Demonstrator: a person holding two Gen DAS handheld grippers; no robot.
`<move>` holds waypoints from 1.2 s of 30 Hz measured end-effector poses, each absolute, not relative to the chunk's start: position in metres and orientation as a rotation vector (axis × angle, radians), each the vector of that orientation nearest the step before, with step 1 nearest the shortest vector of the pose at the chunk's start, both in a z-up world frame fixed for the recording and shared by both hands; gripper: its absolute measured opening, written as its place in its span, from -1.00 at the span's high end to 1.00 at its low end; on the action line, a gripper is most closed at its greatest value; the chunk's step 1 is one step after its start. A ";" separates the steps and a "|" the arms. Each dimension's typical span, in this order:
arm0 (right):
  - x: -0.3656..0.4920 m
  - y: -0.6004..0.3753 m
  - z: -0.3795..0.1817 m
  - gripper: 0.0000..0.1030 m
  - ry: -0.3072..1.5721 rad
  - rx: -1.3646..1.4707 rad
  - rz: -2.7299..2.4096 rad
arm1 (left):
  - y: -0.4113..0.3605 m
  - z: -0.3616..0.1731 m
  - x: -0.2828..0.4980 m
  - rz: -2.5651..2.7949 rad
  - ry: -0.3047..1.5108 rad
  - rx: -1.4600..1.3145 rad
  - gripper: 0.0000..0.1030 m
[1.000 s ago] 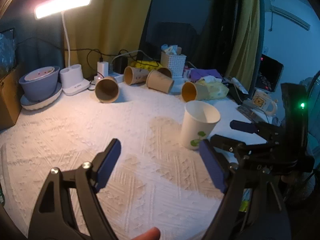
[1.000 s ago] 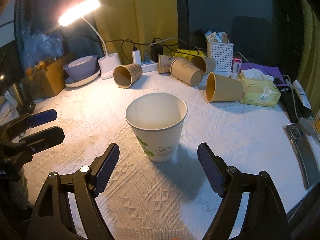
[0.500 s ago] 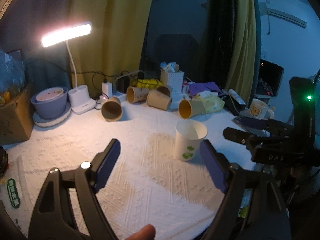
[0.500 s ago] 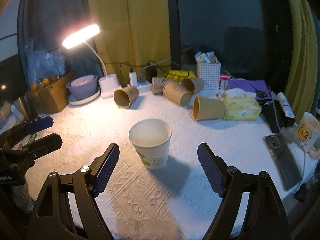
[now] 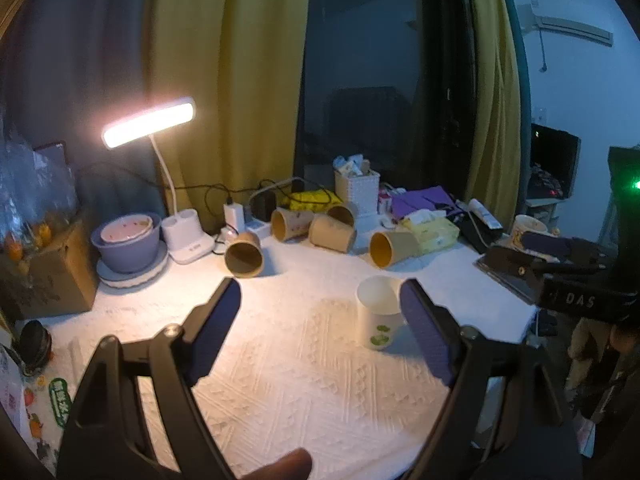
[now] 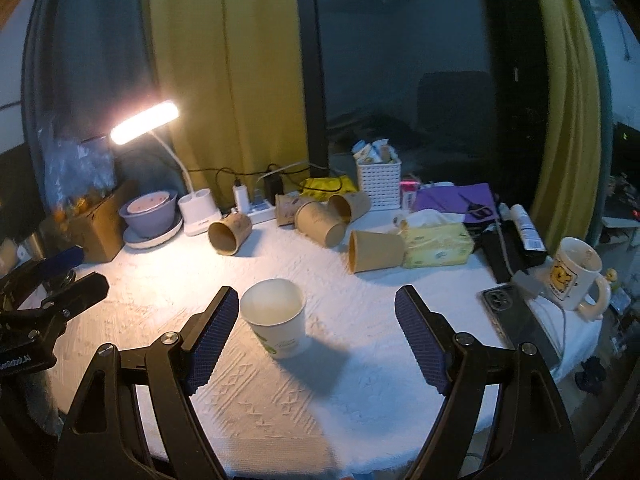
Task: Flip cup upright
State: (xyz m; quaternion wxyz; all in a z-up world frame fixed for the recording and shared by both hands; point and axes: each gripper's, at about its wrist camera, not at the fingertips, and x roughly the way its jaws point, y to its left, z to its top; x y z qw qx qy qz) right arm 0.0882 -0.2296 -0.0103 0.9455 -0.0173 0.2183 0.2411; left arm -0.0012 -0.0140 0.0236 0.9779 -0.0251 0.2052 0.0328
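A white paper cup with a green print (image 6: 278,326) stands upright on the white textured cloth; it also shows in the left wrist view (image 5: 378,322). Several brown paper cups lie on their sides behind it, the nearest (image 6: 374,250) beside a tissue pack. My right gripper (image 6: 318,334) is open and empty, held back from the white cup, which sits near its left finger. My left gripper (image 5: 320,338) is open and empty, with the cup near its right finger. Each gripper shows at the edge of the other's view.
A lit desk lamp (image 6: 146,122), a purple bowl on a plate (image 6: 150,214), a cardboard box (image 6: 94,232), a white basket (image 6: 378,182), a tissue pack (image 6: 436,240), a mug (image 6: 576,278) and a phone (image 6: 516,320) ring the table. Cables and a power strip lie at the back.
Both grippers have pulled back and up from the white cup, which now looks smaller and stands alone. Both stay open.
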 end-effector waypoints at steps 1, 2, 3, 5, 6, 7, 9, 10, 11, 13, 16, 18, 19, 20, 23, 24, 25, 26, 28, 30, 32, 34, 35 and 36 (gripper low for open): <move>0.088 -0.232 -0.009 -0.61 0.442 -0.031 0.483 | -0.015 0.025 -0.002 0.068 0.411 -0.050 -0.61; 0.088 -0.234 -0.008 -0.61 0.440 -0.028 0.478 | -0.015 0.027 -0.002 0.072 0.407 -0.051 -0.61; 0.087 -0.237 -0.006 -0.61 0.436 -0.023 0.473 | -0.015 0.029 -0.004 0.079 0.402 -0.053 -0.61; 0.086 -0.240 -0.004 -0.61 0.431 -0.019 0.464 | -0.014 0.033 -0.007 0.087 0.390 -0.061 -0.61; 0.085 -0.242 -0.002 -0.61 0.427 -0.018 0.460 | -0.014 0.035 -0.007 0.088 0.387 -0.064 -0.61; 0.085 -0.244 -0.001 -0.61 0.425 -0.018 0.457 | -0.013 0.037 -0.009 0.090 0.381 -0.066 -0.61; 0.083 -0.246 0.002 -0.61 0.419 -0.019 0.450 | -0.013 0.041 -0.011 0.095 0.371 -0.069 -0.61; 0.081 -0.248 0.005 -0.61 0.413 -0.019 0.447 | -0.013 0.042 -0.012 0.093 0.367 -0.070 -0.61; 0.080 -0.248 0.006 -0.61 0.409 -0.020 0.445 | -0.013 0.044 -0.013 0.091 0.364 -0.070 -0.61; 0.078 -0.249 0.011 -0.61 0.399 -0.023 0.442 | -0.013 0.047 -0.015 0.090 0.356 -0.074 -0.61; 0.074 -0.251 0.017 -0.61 0.381 -0.026 0.440 | -0.013 0.051 -0.017 0.087 0.342 -0.078 -0.61; 0.070 -0.252 0.022 -0.61 0.369 -0.030 0.438 | -0.013 0.054 -0.020 0.085 0.331 -0.080 -0.61; 0.069 -0.252 0.024 -0.61 0.364 -0.031 0.437 | -0.013 0.056 -0.021 0.084 0.326 -0.080 -0.61; 0.067 -0.253 0.025 -0.61 0.359 -0.032 0.436 | -0.013 0.057 -0.022 0.085 0.320 -0.081 -0.61; 0.064 -0.253 0.029 -0.61 0.350 -0.038 0.434 | -0.013 0.059 -0.024 0.087 0.312 -0.082 -0.61; 0.064 -0.253 0.029 -0.61 0.348 -0.039 0.434 | -0.012 0.059 -0.025 0.088 0.313 -0.084 -0.61; 0.063 -0.253 0.030 -0.61 0.348 -0.040 0.434 | -0.011 0.059 -0.025 0.089 0.313 -0.086 -0.61; 0.063 -0.253 0.030 -0.61 0.348 -0.040 0.434 | -0.011 0.058 -0.025 0.090 0.315 -0.087 -0.61; 0.063 -0.253 0.030 -0.61 0.350 -0.043 0.435 | -0.010 0.058 -0.024 0.092 0.319 -0.091 -0.61; 0.063 -0.252 0.030 -0.61 0.354 -0.046 0.437 | -0.010 0.057 -0.024 0.093 0.320 -0.093 -0.61; 0.064 -0.250 0.029 -0.61 0.358 -0.049 0.439 | -0.010 0.055 -0.024 0.092 0.324 -0.093 -0.61; 0.065 -0.248 0.028 -0.61 0.364 -0.053 0.441 | -0.010 0.054 -0.023 0.092 0.330 -0.093 -0.61; 0.066 -0.247 0.027 -0.61 0.367 -0.054 0.441 | -0.010 0.053 -0.022 0.092 0.334 -0.094 -0.61; 0.066 -0.246 0.026 -0.61 0.369 -0.055 0.442 | -0.009 0.053 -0.021 0.093 0.339 -0.096 -0.61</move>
